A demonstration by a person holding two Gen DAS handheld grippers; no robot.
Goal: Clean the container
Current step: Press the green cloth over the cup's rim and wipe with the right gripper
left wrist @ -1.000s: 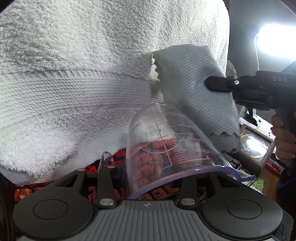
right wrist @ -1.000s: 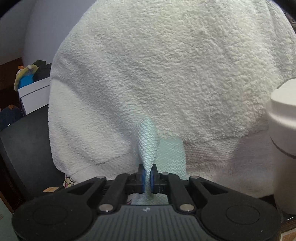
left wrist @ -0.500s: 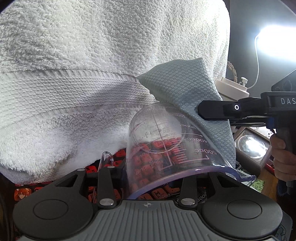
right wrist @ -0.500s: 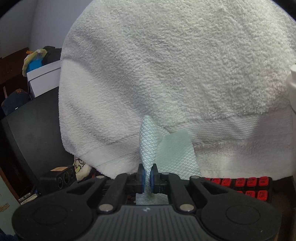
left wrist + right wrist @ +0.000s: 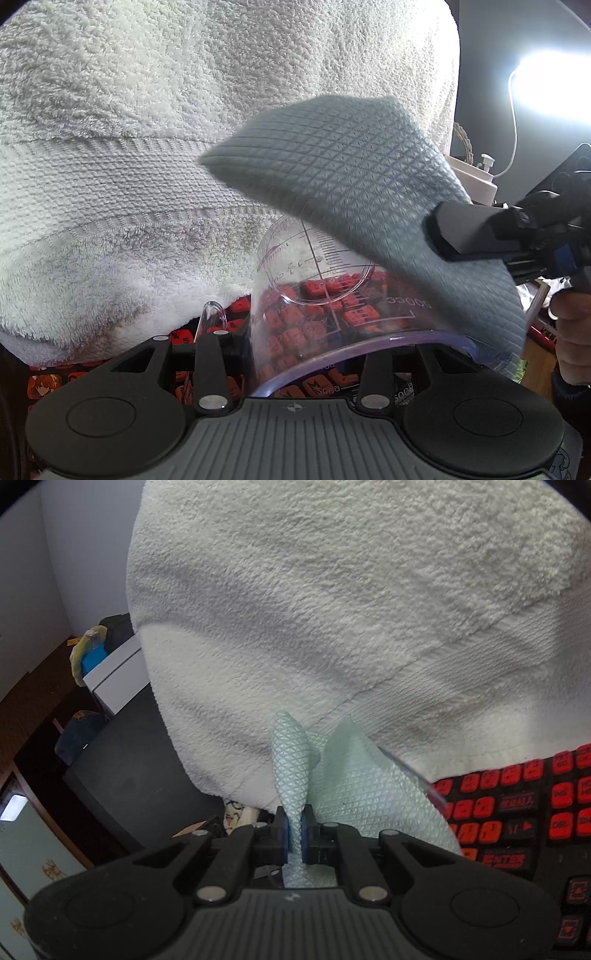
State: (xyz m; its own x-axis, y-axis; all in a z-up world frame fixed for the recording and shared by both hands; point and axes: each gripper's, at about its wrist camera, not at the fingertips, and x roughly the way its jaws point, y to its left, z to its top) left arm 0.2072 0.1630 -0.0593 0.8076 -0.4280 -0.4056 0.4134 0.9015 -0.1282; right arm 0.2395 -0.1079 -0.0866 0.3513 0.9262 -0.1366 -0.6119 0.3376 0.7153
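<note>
The cloth [image 5: 354, 192] I hold is pale grey-green with a raised diamond weave; it looks mint in my right wrist view [image 5: 354, 790]. The measuring cup [image 5: 321, 295] is clear plastic with dark printed scale lines and a purplish rim. Behind the cup, the towel [image 5: 184, 129] is off-white terry with a ribbed band. Below the towel, the keyboard [image 5: 517, 812] has glowing red keys on black. My finger pads [image 5: 282, 830] are blue.

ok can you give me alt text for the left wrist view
The left gripper holds a clear plastic measuring jug on its side while the right gripper drapes a grey-blue waffle-weave cloth over its upper wall. A thick white terry towel fills the background above a red-keyed keyboard.
</note>
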